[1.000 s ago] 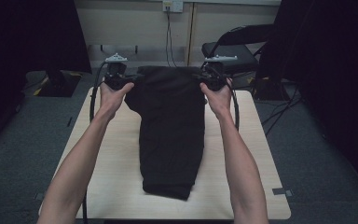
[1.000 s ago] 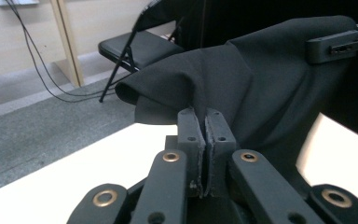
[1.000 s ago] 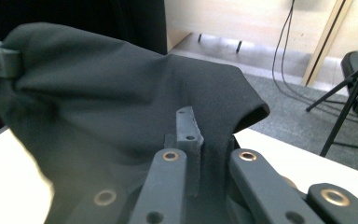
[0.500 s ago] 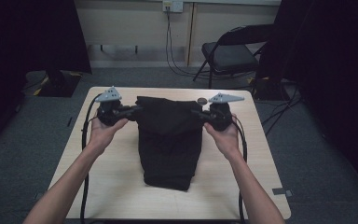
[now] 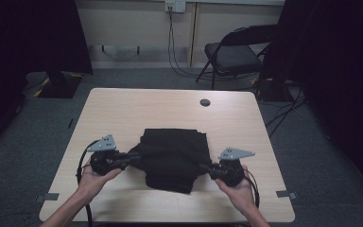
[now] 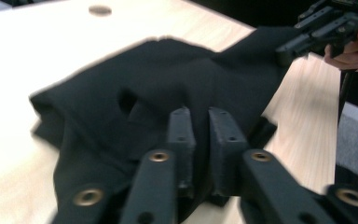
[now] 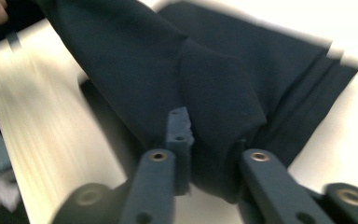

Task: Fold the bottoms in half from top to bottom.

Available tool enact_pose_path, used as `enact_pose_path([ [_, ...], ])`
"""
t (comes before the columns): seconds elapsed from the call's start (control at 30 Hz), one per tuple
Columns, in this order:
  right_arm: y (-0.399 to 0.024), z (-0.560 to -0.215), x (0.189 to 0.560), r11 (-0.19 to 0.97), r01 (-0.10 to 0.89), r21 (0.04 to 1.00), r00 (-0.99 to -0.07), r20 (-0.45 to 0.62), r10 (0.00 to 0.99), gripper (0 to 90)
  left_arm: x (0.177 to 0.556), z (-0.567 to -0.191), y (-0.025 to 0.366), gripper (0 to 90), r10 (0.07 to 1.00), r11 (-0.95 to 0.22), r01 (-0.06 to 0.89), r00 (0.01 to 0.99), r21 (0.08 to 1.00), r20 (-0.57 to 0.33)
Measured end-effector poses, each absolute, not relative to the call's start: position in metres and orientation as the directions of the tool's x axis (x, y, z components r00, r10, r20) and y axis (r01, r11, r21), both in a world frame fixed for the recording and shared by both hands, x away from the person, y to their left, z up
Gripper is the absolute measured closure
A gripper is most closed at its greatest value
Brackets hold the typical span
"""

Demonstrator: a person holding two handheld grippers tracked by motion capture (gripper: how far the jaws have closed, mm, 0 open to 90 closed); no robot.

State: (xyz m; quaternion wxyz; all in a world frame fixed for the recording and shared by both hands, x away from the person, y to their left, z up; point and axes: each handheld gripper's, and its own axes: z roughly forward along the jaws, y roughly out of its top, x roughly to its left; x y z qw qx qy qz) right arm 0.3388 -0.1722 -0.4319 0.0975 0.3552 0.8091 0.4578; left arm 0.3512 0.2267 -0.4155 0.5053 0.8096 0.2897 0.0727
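- A black cloth (image 5: 172, 158), maybe a pair of trousers, lies folded on the near middle of the bench (image 5: 123, 109).
- The left hand-held gripper (image 5: 131, 158) is at the cloth's left edge. The right hand-held gripper (image 5: 205, 167) is at its right edge. Each one took a corner so the top part could be pulled over toward the person, and this looks like a fold being laid down.
- In the left gripper view the jaws have just been opening. A small gap shows between the pads (image 6: 182, 133), with cloth bunched around them. I judge this one is letting go, but I cannot tell if the pads have quite left the cloth.
- In the right gripper view the jaws have also just been opening. A thick fold of cloth (image 7: 214, 107) sits between them and hides one pad. It looks loose more than squeezed, but the blur makes it hard to be sure.
- The bench has a small round hole cover (image 5: 205, 102) at the far side, well apart from the cloth.
- A folding chair (image 5: 234, 52) and cables (image 5: 175, 56) sit on the floor behind the bench. Dark curtains (image 5: 33, 38) hang at both sides.
- Nothing stands in the way. The cables trailing from the two tools stay near the person's wrists.
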Motion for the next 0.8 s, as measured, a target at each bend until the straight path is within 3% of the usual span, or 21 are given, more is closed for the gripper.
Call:
enact_pose_path([
  [0.07, -0.174, -0.438, 0.332, 0.355, 0.506, 0.786, -0.722, 0.161, 0.673, 65.2, 0.347, -0.416, 0.235, 67.3, 0.550, -0.297, 0.418, 0.810, 0.858, -0.204],
  [0.23, -0.194, -0.417, 0.335, 0.270, 0.494, 0.827, -0.693, 0.187, 0.696, 60.6, 0.355, -0.408, 0.242, 60.1, 0.599, -0.273, 0.408, 0.781, 0.871, -0.178],
  [0.5, -0.137, -0.441, 0.378, 0.375, 0.532, 0.759, -0.713, 0.163, 0.681, 67.8, 0.407, -0.447, 0.187, 56.6, 0.601, -0.416, 0.511, 0.776, 0.752, -0.194],
  [0.6, -0.127, -0.459, 0.379, 0.431, 0.550, 0.715, -0.732, 0.164, 0.661, 67.9, 0.399, -0.459, 0.181, 60.7, 0.545, -0.466, 0.509, 0.809, 0.723, -0.218],
  [0.8, -0.135, -0.465, 0.354, 0.471, 0.529, 0.706, -0.765, 0.156, 0.625, 67.3, 0.376, -0.457, 0.188, 59.4, 0.476, -0.495, 0.488, 0.844, 0.719, -0.245],
])
